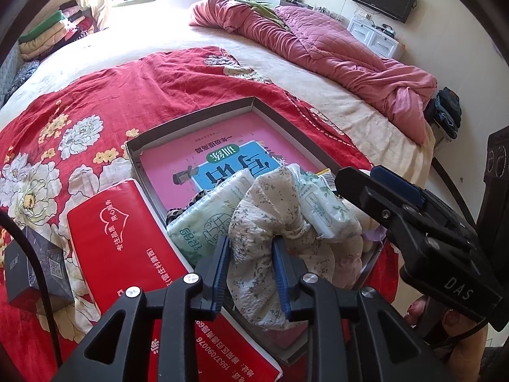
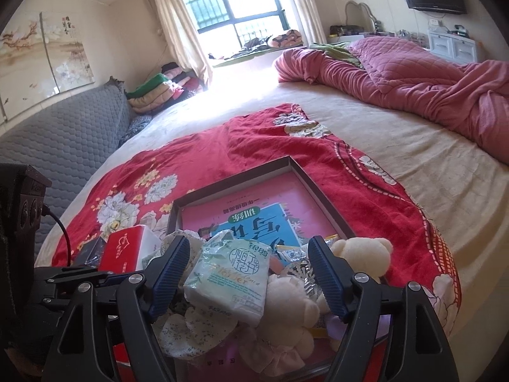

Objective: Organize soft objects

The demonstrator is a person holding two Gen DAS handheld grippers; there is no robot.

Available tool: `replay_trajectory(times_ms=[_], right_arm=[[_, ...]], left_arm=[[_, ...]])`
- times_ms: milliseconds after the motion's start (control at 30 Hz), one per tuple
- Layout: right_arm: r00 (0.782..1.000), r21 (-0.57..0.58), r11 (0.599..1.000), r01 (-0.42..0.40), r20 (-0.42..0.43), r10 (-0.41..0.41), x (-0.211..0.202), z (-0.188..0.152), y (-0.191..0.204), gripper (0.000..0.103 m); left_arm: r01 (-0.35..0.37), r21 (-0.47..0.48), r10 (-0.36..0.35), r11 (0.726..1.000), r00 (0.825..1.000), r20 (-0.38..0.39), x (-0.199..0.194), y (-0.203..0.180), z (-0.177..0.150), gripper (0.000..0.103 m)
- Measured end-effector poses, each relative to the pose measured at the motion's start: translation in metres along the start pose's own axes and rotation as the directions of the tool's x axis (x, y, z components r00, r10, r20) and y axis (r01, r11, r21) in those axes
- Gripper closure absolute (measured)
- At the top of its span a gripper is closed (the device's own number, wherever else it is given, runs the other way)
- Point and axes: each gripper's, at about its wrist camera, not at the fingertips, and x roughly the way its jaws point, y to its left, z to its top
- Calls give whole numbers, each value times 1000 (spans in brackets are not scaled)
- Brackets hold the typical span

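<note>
Bed's red floral sheet [image 1: 133, 89] is carrying the shallow box [image 1: 197, 117]. Left gripper [image 1: 251, 264] is pinching the floral cloth [image 1: 270, 203] over the box; right gripper [image 2: 248, 273] is gaping around a tissue pack [image 2: 229, 283], not gripping. Risk: dragging cloth is toppling the loose pile over the low rim.

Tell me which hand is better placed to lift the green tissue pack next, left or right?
Right. The right gripper stands open with the green tissue pack between its fingers. The left gripper is around the floral cloth instead.
</note>
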Motion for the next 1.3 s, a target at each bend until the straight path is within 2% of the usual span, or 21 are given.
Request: replay_trajectory(times_ms=[133, 467, 600, 767, 933, 1100, 1167, 1233, 1300], right_arm=[[1000, 12, 1000, 18, 9, -18, -5, 0, -3, 25], [997, 14, 997, 70, 12, -70, -14, 2, -2, 24], [995, 10, 995, 94, 11, -94, -19, 2, -1, 24], [991, 9, 991, 132, 17, -132, -24, 2, 1, 24], [987, -2, 987, 160, 4, -160, -28, 2, 5, 24], [984, -23, 984, 178, 6, -178, -34, 2, 14, 24], [982, -31, 981, 190, 4, -190, -36, 2, 18, 24], [975, -33, 974, 222, 14, -222, -42, 2, 22, 24], [970, -34, 970, 242, 26, -242, -48, 2, 26, 24]], left_arm=[[-9, 4, 9, 1000, 1000, 1, -4, -1, 0, 59], [-18, 3, 18, 1000, 1000, 16, -16, -1, 1, 58], [-29, 5, 29, 1000, 999, 30, -22, 0, 3, 49], [-38, 0, 38, 999, 998, 43, -30, 2, 3, 47], [-44, -1, 43, 999, 997, 58, -38, 2, 1, 37], [-48, 5, 47, 999, 996, 72, -47, 3, -3, 37], [-49, 1, 48, 999, 996, 77, -51, 5, -5, 33], [-47, -3, 47, 999, 995, 87, -56, 8, -7, 22], [-46, -13, 47, 999, 994, 95, -61, 10, -9, 19]])
